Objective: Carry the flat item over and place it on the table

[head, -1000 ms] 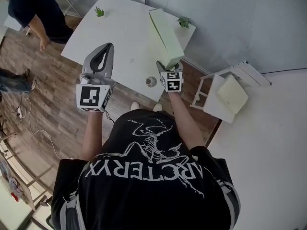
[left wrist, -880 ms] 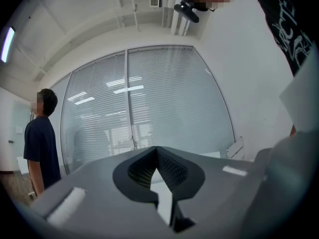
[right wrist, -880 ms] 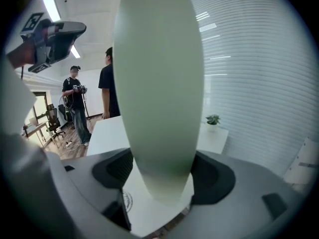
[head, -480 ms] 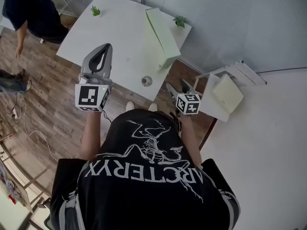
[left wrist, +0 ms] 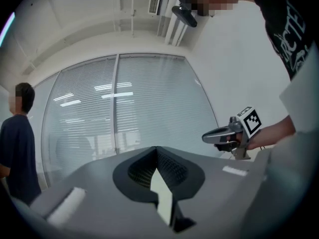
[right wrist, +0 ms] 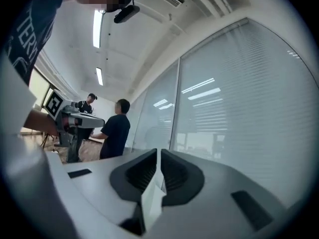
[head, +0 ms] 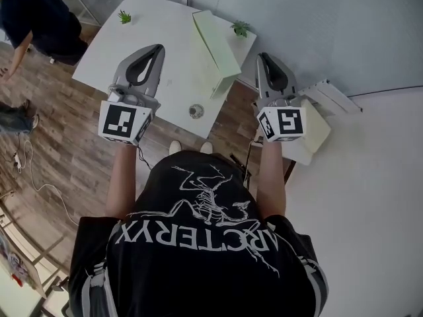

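One white table [head: 106, 55] w/ the pale green flat item [head: 213, 39] lying on it toward the right edge, near a small plant [head: 239, 27]. Left gripper [head: 158, 47] is clear of the item, fingers pressed together, empty. Right gripper [head: 264, 57] likewise, barely a slit, nothing btwn.

Small plant [head: 124, 16], bystander [head: 36, 18], possibly cup [head: 195, 111], white chair [head: 337, 98], wood floor [head: 53, 157].

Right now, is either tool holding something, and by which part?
Nothing: left tool and right tool are shut, empty; the flat green item lies on the white table.
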The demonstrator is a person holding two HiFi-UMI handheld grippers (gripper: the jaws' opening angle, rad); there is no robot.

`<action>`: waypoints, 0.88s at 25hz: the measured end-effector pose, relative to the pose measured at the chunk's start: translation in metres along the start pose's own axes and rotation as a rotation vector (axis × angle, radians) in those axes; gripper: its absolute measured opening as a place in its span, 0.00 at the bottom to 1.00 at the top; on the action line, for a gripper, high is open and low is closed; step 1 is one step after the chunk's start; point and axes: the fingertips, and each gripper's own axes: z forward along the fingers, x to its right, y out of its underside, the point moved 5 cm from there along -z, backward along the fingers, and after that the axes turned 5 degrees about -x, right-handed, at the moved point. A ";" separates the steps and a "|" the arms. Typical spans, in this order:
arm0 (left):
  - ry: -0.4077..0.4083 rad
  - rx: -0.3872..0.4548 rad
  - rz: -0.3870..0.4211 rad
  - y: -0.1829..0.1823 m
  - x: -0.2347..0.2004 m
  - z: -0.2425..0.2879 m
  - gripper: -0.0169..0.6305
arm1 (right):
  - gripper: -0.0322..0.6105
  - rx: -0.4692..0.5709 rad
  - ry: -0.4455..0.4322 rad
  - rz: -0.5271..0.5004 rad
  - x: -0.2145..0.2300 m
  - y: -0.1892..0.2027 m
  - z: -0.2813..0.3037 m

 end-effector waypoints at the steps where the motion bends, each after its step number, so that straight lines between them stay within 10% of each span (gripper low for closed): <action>1: 0.013 0.015 0.009 -0.008 0.002 0.002 0.02 | 0.10 0.028 -0.013 -0.008 -0.006 -0.010 0.007; 9: 0.033 0.029 0.037 -0.036 0.009 0.007 0.02 | 0.08 0.154 -0.047 -0.086 -0.035 -0.070 0.030; 22: 0.039 0.039 0.035 -0.037 0.008 0.014 0.02 | 0.07 0.104 -0.077 -0.088 -0.044 -0.062 0.037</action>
